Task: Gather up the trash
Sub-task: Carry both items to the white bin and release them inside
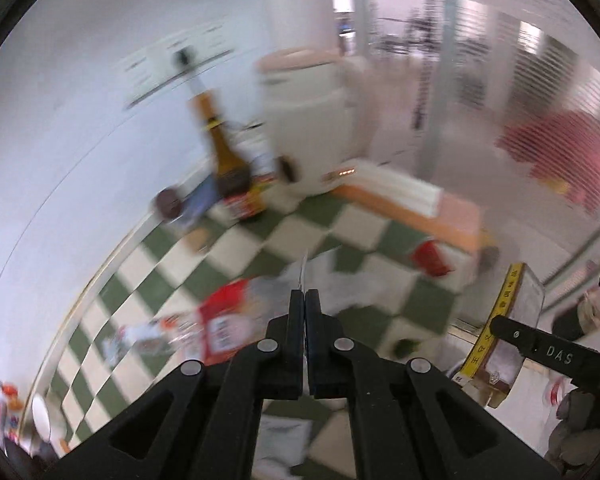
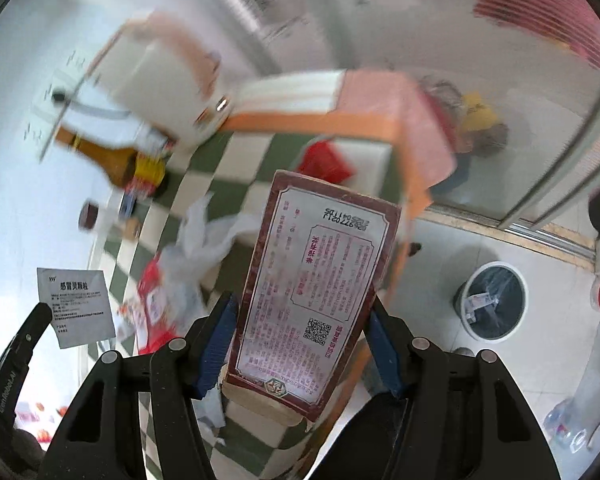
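Right wrist view shows the right gripper [image 2: 300, 340] clamped on a maroon-bordered medicine carton [image 2: 319, 292], its blue fingers [image 2: 220, 344] pressing the two long side walls near the carton's lower half. The box stands almost upright between them, printed back panel facing the lens, top end tipped toward 12 o'clock. It looks light and hollow, thin cardboard that will buckle if squeezed hard, so the hold on the narrow sides near the bottom flap is sensible; a grip closer to the middle would resist swinging better. At 3 o'clock from the carton, down on the tiled floor, sits a round trash bin [image 2: 493, 300] with a dark liner and some scraps already inside, well apart from the box. That is the likely drop point.

At 9 o'clock a white printed sachet [image 2: 76, 306] hangs edge-on from the left gripper [image 1: 304, 304], whose fingers are shut flat together on it; in the left wrist view only a thin sliver of it rises between them. Flat, limp and slick, it could slide out under a quick swing.

On the green-and-white checked counter [image 1: 260, 240] more litter waits: a crumpled white tissue [image 2: 208, 236], soft and nearly weightless, best pinched at a raised fold, and a red wrapper [image 1: 224, 316], crinkly and slippery. A brown glass bottle [image 1: 228, 164] stands toward 11 o'clock, heavy and breakable.
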The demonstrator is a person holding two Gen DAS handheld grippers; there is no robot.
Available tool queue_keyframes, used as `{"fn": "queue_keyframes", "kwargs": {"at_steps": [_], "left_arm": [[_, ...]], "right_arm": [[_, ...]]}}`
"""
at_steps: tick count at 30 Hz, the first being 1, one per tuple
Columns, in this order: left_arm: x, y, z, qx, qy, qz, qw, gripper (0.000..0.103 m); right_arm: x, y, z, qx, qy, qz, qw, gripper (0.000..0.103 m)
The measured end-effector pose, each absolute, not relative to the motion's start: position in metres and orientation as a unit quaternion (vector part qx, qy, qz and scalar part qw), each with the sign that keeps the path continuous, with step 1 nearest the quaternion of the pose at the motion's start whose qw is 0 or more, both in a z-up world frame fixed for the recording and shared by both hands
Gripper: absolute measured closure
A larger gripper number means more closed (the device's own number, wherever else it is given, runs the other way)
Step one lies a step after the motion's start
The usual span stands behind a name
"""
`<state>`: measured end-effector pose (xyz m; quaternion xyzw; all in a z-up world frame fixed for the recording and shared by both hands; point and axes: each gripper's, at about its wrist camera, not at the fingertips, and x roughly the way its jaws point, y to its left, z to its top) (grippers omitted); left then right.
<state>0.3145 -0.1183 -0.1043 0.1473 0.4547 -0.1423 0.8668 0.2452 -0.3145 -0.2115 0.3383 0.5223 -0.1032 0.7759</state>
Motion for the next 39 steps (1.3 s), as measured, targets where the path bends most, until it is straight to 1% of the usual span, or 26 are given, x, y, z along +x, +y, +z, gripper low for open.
{"fn": "queue_keyframes", "kwargs": {"at_steps": [4, 8, 13, 17, 21, 23, 24, 25, 27, 28, 30, 31, 33, 36, 37, 39], "left_arm": [[0.298, -0.188, -0.105, 0.177, 0.447, -0.201, 0.854, 0.103], [0.277, -0.257, -0.119, 0.201, 0.449, -0.256, 0.832, 0.103], [0.247, -0.345, -0.163, 0.232, 0.472, -0.313, 0.791, 0.103], [0.228, -0.403, -0.224, 0.248, 0.510, -0.338, 0.751, 0.103], [0.210, -0.454, -0.318, 0.249, 0.574, -0.348, 0.698, 0.103], [0.204, -0.475, -0.376, 0.241, 0.611, -0.349, 0.668, 0.103], [0.201, -0.486, -0.416, 0.236, 0.635, -0.346, 0.649, 0.103], [0.195, -0.496, -0.440, 0.232, 0.647, -0.346, 0.639, 0.103], [0.188, -0.511, -0.512, 0.221, 0.688, -0.338, 0.603, 0.103], [0.185, -0.518, -0.538, 0.216, 0.701, -0.336, 0.591, 0.103], [0.181, -0.527, -0.607, 0.209, 0.731, -0.326, 0.562, 0.103], [0.177, -0.530, -0.632, 0.210, 0.741, -0.321, 0.551, 0.103], [0.169, -0.534, -0.687, 0.212, 0.759, -0.310, 0.532, 0.103], [0.156, -0.540, -0.746, 0.225, 0.770, -0.301, 0.516, 0.103], [0.155, -0.538, -0.757, 0.229, 0.773, -0.298, 0.512, 0.103], [0.150, -0.539, -0.779, 0.239, 0.779, -0.292, 0.501, 0.103]], "right_arm": [[0.203, -0.370, -0.210, 0.362, 0.498, -0.150, 0.774, 0.039], [0.159, -0.428, -0.222, 0.388, 0.484, -0.199, 0.759, 0.039], [0.098, -0.499, -0.258, 0.416, 0.480, -0.260, 0.727, 0.039], [0.059, -0.540, -0.307, 0.420, 0.495, -0.292, 0.702, 0.039], [0.025, -0.574, -0.385, 0.436, 0.517, -0.303, 0.671, 0.040], [0.011, -0.588, -0.437, 0.452, 0.528, -0.303, 0.652, 0.040], [0.005, -0.593, -0.461, 0.459, 0.533, -0.301, 0.643, 0.040], [-0.002, -0.600, -0.490, 0.470, 0.539, -0.295, 0.634, 0.040], [-0.017, -0.611, -0.547, 0.490, 0.545, -0.289, 0.616, 0.040], [-0.023, -0.616, -0.584, 0.501, 0.549, -0.280, 0.607, 0.040], [-0.031, -0.622, -0.631, 0.512, 0.554, -0.271, 0.598, 0.040], [-0.034, -0.625, -0.665, 0.517, 0.559, -0.260, 0.593, 0.040], [-0.035, -0.627, -0.712, 0.517, 0.572, -0.250, 0.586, 0.040], [-0.033, -0.626, -0.772, 0.511, 0.593, -0.237, 0.575, 0.040], [-0.033, -0.624, -0.795, 0.509, 0.601, -0.234, 0.570, 0.040], [-0.032, -0.621, -0.819, 0.509, 0.609, -0.232, 0.562, 0.040]]}}
